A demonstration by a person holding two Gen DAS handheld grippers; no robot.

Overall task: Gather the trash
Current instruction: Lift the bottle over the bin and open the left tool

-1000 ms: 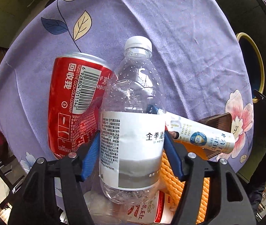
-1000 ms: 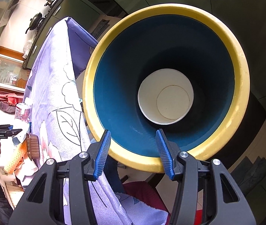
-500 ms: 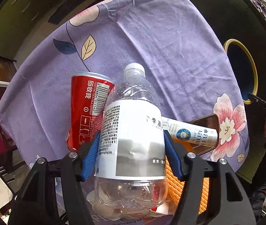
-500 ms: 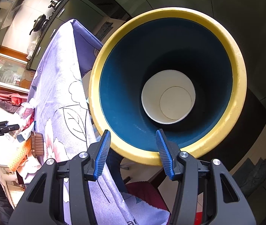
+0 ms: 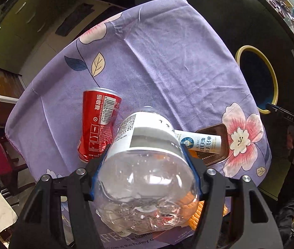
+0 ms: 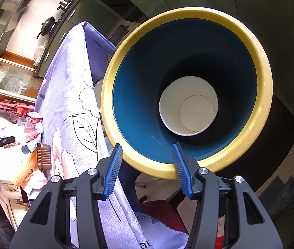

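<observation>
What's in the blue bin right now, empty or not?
Not empty. The right wrist view looks straight down into the bin: one white paper cup sits upright at the bottom, nothing else visible inside.

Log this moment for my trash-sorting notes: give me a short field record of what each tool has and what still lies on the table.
left tool: shut on the clear plastic bottle, bottle clear of the table
right tool: open, holding nothing, at the near rim of the bin
bin: yellow rim, blue inside, beside the table
in bin: one white paper cup
on purple floral tablecloth: red soda can, white tube, brown tray
</observation>
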